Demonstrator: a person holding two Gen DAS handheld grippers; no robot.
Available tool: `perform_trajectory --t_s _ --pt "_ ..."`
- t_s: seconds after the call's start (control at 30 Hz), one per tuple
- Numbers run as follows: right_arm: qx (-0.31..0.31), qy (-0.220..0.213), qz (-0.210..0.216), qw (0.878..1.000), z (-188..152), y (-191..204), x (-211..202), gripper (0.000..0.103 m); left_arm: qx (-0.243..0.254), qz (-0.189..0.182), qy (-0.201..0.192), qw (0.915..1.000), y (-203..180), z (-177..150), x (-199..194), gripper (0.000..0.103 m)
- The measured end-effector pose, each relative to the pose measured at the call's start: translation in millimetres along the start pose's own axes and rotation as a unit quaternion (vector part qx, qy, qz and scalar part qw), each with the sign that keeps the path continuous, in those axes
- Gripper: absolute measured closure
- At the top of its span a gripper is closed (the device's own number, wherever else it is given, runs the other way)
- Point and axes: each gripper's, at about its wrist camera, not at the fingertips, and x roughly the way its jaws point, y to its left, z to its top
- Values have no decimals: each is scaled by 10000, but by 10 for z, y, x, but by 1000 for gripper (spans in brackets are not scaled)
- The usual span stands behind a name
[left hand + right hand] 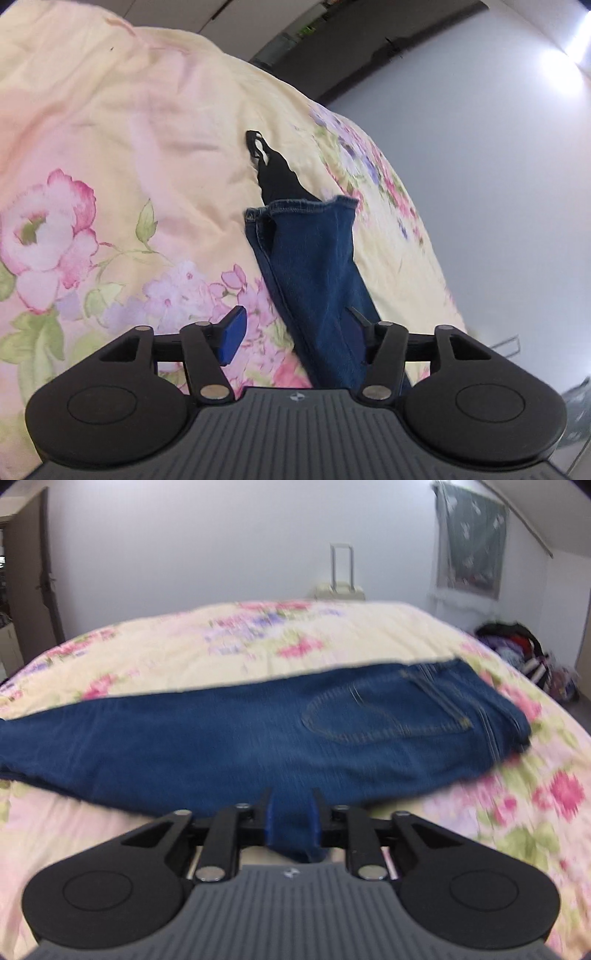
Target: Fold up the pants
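The blue jeans [258,734] lie lengthwise across the bed's floral quilt [258,642], back pocket up, waistband toward the right and legs running off to the left. The right claw [291,823] is pinching a fold of their near edge between its blue pads, while the left claw [295,332] stands spread over the leg end, one pad bare above the quilt and the other against the denim. Beyond the hem lies a black strap [273,170], and a suitcase [341,587] stands at the far wall.
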Motion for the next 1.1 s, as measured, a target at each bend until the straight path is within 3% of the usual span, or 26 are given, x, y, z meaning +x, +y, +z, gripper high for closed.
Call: perform_trajectory --t_s 0.1,0.3,0.43,0.53,0.6,0.73,0.9,1.0,1.1 --pt "-346 -168 84 9992 89 142 143 78 -402 -90 -102 9991 71 82 250 32" --pt "-608 -51 32 9981 109 213 635 78 35 232 -40 9997 8 165 804 30" --pt "-142 145 -96 9997 86 49 916 80 275 351 -157 9989 45 222 1039 31" --pt "32 294 -55 9995 1 -32 1039 81 380 433 -314 9978 123 288 1107 48" --pt "-69 261 -82 9996 -28 -6 1057 81 366 486 -265 9978 205 339 1155 72" --pt "-84 215 -109 9997 -59 13 1065 80 587 521 -207 9967 186 384 1222 86" --pt "-99 212 -88 9997 -68 9 1033 80 508 548 -275 9968 84 412 1135 95" --pt "-107 279 -55 9995 -43 -10 1034 80 706 504 -455 9952 -152 426 959 96" --pt "-87 354 -27 9993 -2 -24 1020 80 958 44 -587 9937 -530 441 606 97"
